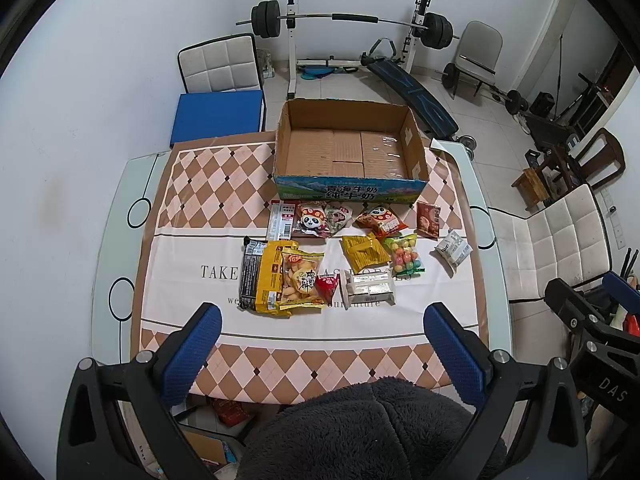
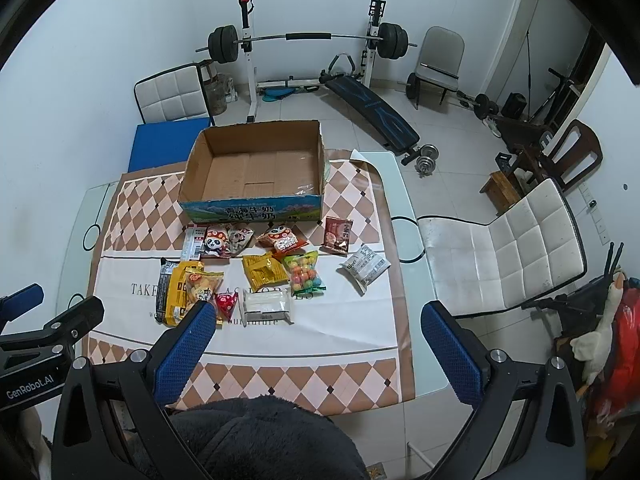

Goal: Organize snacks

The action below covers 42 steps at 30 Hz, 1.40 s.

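Observation:
An empty open cardboard box [image 1: 348, 152] [image 2: 256, 164] stands at the far side of the table. Several snack packets lie in front of it: panda packets [image 1: 312, 220], a yellow packet [image 1: 364, 248], coloured candy balls [image 1: 404, 258] [image 2: 304, 272], a brown packet [image 1: 428, 220], a white packet [image 1: 452, 250] [image 2: 364, 266], a white pack [image 1: 370, 288] [image 2: 266, 306], a yellow biscuit bag [image 1: 288, 280] [image 2: 192, 290]. My left gripper [image 1: 322, 344] is open and empty above the table's near edge. My right gripper [image 2: 320, 344] is open and empty, nearer the table's right side.
The table carries a checkered cloth [image 1: 192, 184] over glass. White chairs stand to the right [image 2: 500, 256] and behind the table [image 1: 220, 64]. A barbell rack [image 1: 348, 20] and a bench stand by the far wall. A dark fleece garment [image 1: 360, 428] is below the grippers.

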Tool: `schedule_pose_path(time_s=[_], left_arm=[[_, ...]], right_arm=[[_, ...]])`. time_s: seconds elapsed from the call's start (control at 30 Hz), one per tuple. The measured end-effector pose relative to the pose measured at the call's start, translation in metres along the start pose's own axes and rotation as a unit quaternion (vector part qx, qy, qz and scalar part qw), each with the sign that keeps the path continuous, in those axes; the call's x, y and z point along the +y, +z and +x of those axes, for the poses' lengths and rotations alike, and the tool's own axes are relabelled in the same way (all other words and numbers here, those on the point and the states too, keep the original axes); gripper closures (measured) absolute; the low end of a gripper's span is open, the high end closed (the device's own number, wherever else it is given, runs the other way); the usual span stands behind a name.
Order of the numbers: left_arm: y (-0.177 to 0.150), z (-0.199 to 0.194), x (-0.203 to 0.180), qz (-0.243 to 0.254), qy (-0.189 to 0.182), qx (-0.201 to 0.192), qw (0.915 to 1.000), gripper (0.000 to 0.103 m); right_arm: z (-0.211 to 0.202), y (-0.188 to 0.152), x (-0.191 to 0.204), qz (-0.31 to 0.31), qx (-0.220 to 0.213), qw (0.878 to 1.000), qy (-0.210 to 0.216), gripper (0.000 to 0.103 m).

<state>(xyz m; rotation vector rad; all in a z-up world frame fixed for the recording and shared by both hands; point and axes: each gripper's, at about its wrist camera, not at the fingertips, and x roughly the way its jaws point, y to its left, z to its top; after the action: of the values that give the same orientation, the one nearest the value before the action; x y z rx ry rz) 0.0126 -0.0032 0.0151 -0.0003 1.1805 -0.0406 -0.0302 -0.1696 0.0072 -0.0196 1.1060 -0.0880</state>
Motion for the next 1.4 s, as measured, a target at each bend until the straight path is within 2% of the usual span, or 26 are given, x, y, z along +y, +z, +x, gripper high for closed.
schedule_pose_path(time_s=[1.4], left_arm=[[0.0004,-0.002,0.0003,-0.001,-0.002,-0.003,1.0,0.0]], right_arm=[[-0.0011,0.0031,0.0,0.003,0.003,1.0,0.004,0.0]])
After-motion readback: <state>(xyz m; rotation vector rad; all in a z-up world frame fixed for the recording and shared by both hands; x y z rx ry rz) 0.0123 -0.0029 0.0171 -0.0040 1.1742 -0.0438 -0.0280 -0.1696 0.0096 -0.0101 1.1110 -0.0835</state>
